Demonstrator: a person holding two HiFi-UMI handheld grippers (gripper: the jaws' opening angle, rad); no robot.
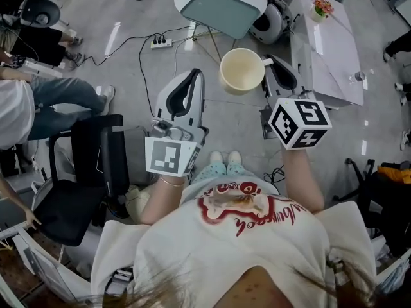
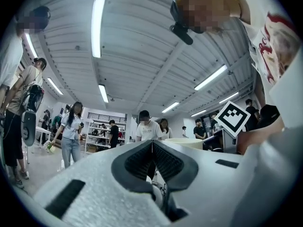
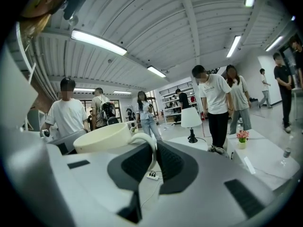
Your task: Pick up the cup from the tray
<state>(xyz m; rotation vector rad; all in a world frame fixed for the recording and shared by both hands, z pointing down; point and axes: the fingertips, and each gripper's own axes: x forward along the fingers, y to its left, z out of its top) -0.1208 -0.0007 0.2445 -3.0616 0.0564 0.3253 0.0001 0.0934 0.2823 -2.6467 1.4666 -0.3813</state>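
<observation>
A cream cup point(image 1: 241, 70) hangs in the air over the floor, mouth toward the head camera. My right gripper point(image 1: 272, 69) is shut on its handle at the cup's right side. In the right gripper view the cup point(image 3: 102, 137) sits left of the jaws, and its curved handle point(image 3: 149, 150) is pinched between them at my right gripper point(image 3: 154, 157). My left gripper point(image 1: 193, 77) is held left of the cup, apart from it. In the left gripper view my left gripper point(image 2: 152, 143) has its jaws pressed together with nothing between them. The cup's rim point(image 2: 185, 142) shows just beyond. No tray is in view.
A white table point(image 1: 327, 50) stands at the right with a flower pot point(image 1: 322, 6) and a small bottle point(image 1: 359, 76). A white round stand with a teal top point(image 1: 221, 5) is ahead. A black chair point(image 1: 83, 172) is at the left. A power strip point(image 1: 160, 42) and cables lie on the floor. People stand around.
</observation>
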